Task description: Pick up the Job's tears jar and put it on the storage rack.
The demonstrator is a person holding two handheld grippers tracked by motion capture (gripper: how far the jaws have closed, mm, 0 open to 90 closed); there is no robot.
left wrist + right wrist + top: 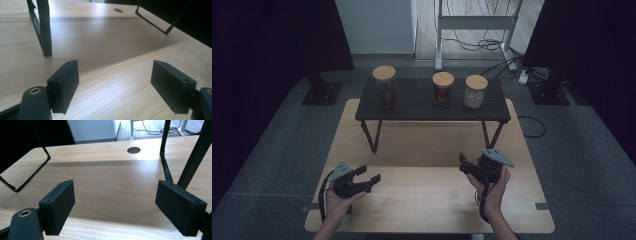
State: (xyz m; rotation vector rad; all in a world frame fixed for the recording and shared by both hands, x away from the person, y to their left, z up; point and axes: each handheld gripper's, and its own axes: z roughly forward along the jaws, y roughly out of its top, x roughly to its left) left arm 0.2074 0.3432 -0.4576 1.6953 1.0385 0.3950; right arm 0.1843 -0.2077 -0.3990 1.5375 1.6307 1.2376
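Three glass jars with cork lids stand on a black raised shelf (412,112): a dark-filled jar (385,87) at left, a red-filled jar (443,88) in the middle, a pale-filled jar (475,92) at right. My left gripper (368,175) hovers open over the wooden table (422,200) near its front left, held by a hand. My right gripper (465,163) is open at the front right. In the left gripper view the left gripper (115,85) has nothing between its jaws. In the right gripper view the right gripper (115,205) is likewise empty.
The shelf's black legs (372,136) rest on the table ahead of both grippers; one leg (45,30) is close in the left gripper view. A round cable hole (133,150) lies in the tabletop. Cables (512,65) and stand bases lie on the floor beyond.
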